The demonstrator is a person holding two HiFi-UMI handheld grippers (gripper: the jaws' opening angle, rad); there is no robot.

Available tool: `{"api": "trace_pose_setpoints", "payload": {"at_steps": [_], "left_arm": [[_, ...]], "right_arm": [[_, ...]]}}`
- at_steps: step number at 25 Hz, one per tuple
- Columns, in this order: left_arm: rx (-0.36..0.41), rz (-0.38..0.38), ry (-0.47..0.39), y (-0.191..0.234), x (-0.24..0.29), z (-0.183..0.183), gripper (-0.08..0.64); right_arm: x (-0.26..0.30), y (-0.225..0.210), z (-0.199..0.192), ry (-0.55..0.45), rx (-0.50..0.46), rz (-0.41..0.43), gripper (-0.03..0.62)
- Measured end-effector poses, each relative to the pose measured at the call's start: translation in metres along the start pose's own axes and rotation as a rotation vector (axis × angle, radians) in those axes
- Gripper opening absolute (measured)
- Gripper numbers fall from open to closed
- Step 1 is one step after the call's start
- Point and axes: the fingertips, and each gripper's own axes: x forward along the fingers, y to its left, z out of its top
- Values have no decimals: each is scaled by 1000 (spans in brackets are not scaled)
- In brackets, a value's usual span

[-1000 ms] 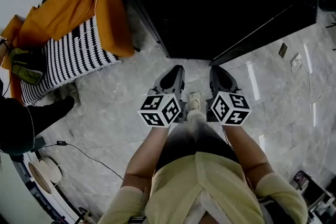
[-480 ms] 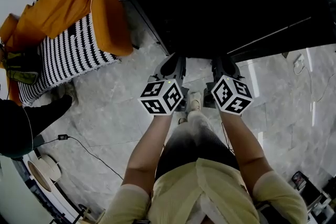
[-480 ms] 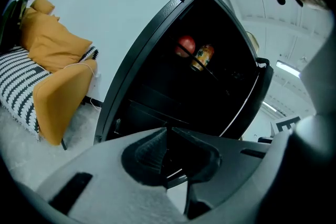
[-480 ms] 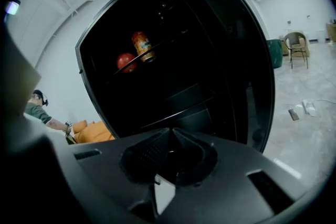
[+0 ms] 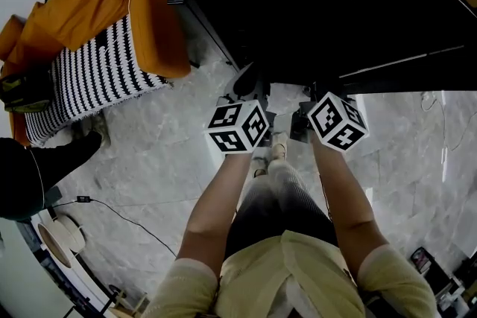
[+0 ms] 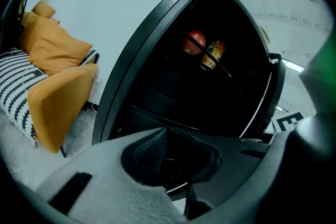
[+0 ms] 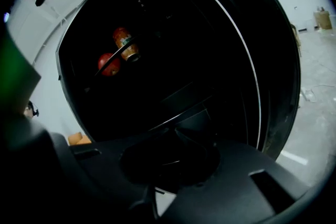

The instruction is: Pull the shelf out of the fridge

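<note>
The black fridge [image 5: 313, 4] stands open in front of me, its inside very dark. In the left gripper view a thin pale shelf edge [image 6: 157, 116] crosses the lower compartment, and it shows again as the shelf edge [image 7: 184, 114] in the right gripper view. Higher up sit a red apple [image 6: 194, 42] and a can [image 6: 212, 55] on a wire rack. My left gripper [image 5: 248, 80] and right gripper [image 5: 317, 91] point side by side into the fridge's lower opening. Both are shut with nothing between the jaws. Whether either touches the shelf is hidden in the dark.
A sofa with orange cushions [image 5: 82, 11] and a striped throw [image 5: 89, 78] stands at the left, close to the fridge. The open fridge door [image 5: 417, 63] reaches out to the right. A cable [image 5: 119, 216] lies on the marble floor. My shoe [image 5: 279, 150] is below the grippers.
Both grippers have moved forward and slightly down toward the fridge, so their jaws now reach its dark lower opening. The jaws stayed shut.
</note>
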Motion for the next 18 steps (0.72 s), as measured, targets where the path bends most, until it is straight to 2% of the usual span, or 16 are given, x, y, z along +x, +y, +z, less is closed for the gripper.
{"api": "trace_pose_setpoints", "payload": {"at_steps": [7,10,13,18], "left_arm": [[34,5,-42,2,13,9,43],[60,10,-60,3,14,12,43],[59,15,-65,6,16,11,44],[58,13,-80,7,16,13,44]], "right_arm": [[19,-3,4,-13,48,9,34],[26,-4,8,-30,102,21,40],[34,-3,10,-39,187,49,97],[46,3,13,-56,254,78,129]]}}
